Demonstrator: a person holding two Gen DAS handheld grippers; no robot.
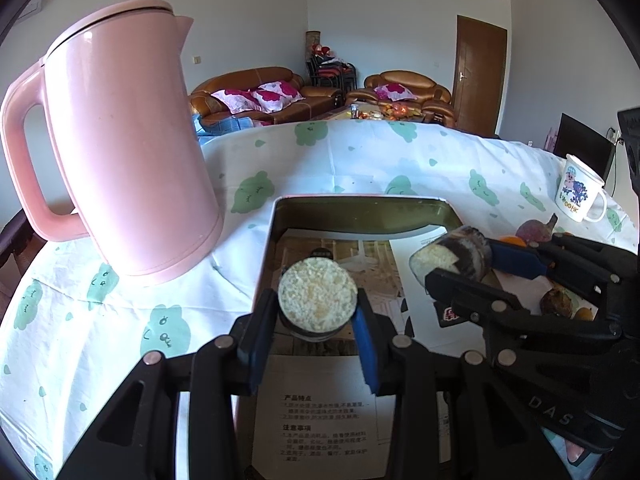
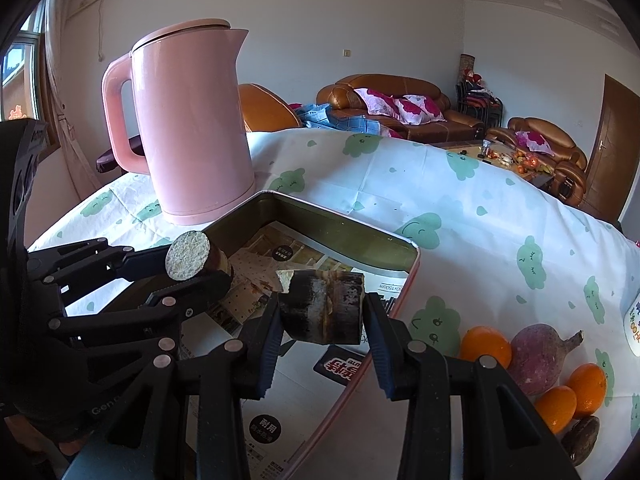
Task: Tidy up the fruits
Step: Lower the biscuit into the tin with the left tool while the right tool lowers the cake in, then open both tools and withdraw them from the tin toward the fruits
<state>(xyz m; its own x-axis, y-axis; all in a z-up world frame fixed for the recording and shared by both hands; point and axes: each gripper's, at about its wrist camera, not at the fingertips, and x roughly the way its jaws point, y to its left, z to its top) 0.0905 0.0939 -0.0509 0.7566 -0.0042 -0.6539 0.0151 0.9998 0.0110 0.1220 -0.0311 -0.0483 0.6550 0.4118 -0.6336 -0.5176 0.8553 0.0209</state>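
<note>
- The left claw (image 1: pixel 318 332) holds a sugarcane piece (image 1: pixel 317 295) endwise above the tin tray (image 1: pixel 360 210); a slack squeeze would drop it.
- The right claw (image 2: pixel 322 330) clamps a second sugarcane segment (image 2: pixel 322 306) over the tray's near rim (a bounce onto the desk (image 2: pixel 460 184) is likely).

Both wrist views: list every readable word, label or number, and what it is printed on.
"产品特点" and "注意事项": headings on the paper sheet in the tin; the lines below are too small.
"耐用": dark round badge on the same sheet.
"DAS": right gripper body.
Mug lettering: blurred.
Dark card characters: upside down, unreadable.
</note>
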